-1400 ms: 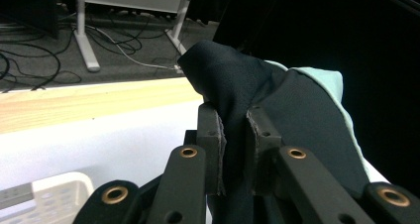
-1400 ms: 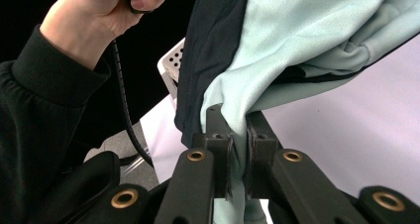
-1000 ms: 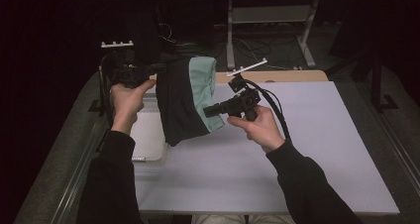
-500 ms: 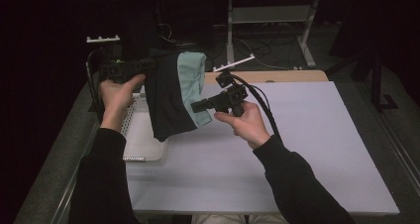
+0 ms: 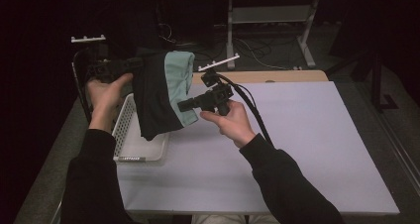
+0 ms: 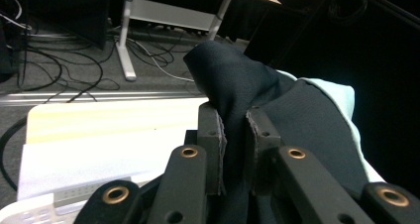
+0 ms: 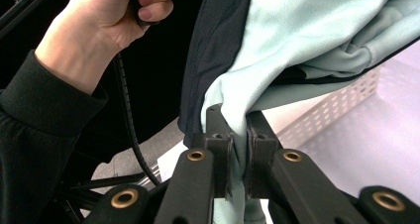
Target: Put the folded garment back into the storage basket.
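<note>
Since a second ago both hands have carried the folded garment (image 5: 161, 95) leftward across the table, so it now hangs over the white perforated basket (image 5: 130, 147) at the table's left edge rather than beside it. The garment, dark navy with a mint-green lining, is slung in the air between the two grippers. The left gripper (image 6: 236, 135) has its jaws pinched tight on a fold of the dark fabric, and the right gripper (image 7: 239, 135) is clamped on the mint lining. From here the risk is a slip: each grip holds only a thin bunch of cloth, and a tug from either side could pull it free or spoil the fold. The left hand (image 5: 106, 92) is raised, its gripper pointing level to the right; the right hand (image 5: 230, 120) points its gripper left, toward the garment.
</note>
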The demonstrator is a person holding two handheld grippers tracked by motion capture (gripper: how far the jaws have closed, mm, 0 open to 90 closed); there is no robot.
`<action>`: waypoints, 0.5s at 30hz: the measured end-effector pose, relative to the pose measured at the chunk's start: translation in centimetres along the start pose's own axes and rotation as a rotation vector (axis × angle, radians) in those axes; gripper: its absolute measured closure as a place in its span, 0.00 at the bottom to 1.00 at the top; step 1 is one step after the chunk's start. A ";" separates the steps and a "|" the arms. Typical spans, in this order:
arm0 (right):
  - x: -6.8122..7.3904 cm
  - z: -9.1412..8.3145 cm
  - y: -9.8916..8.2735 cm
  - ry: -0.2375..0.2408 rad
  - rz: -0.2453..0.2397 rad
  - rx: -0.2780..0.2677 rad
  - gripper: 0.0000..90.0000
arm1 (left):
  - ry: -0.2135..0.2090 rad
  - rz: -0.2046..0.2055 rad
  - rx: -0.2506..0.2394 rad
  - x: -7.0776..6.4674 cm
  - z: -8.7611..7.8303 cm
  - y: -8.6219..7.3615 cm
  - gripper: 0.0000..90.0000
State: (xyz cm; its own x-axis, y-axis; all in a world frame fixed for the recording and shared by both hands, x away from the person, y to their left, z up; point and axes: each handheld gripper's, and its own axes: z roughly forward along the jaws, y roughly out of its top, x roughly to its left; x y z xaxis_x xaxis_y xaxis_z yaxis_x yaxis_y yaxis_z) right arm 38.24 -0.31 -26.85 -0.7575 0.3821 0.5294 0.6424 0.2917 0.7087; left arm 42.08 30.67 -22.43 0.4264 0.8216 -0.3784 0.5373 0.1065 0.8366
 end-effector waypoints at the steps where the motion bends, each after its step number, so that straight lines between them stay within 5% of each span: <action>1: 0.0 0.0 0.0 0.000 0.000 0.000 0.91 | 0.000 0.000 0.000 0.0 0.0 0.0 0.87; 15: 0.0 2.7 0.0 0.015 -0.007 -0.019 0.91 | 0.048 -0.012 -0.004 2.1 -1.1 -0.5 0.88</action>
State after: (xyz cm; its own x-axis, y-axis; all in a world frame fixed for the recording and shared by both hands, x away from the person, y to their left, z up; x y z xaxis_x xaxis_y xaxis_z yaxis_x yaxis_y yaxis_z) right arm 38.52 2.04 -28.08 -0.7639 0.3669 0.5309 0.6346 0.2773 0.7214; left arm 41.93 32.99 -23.23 0.3839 0.8463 -0.3692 0.5397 0.1187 0.8335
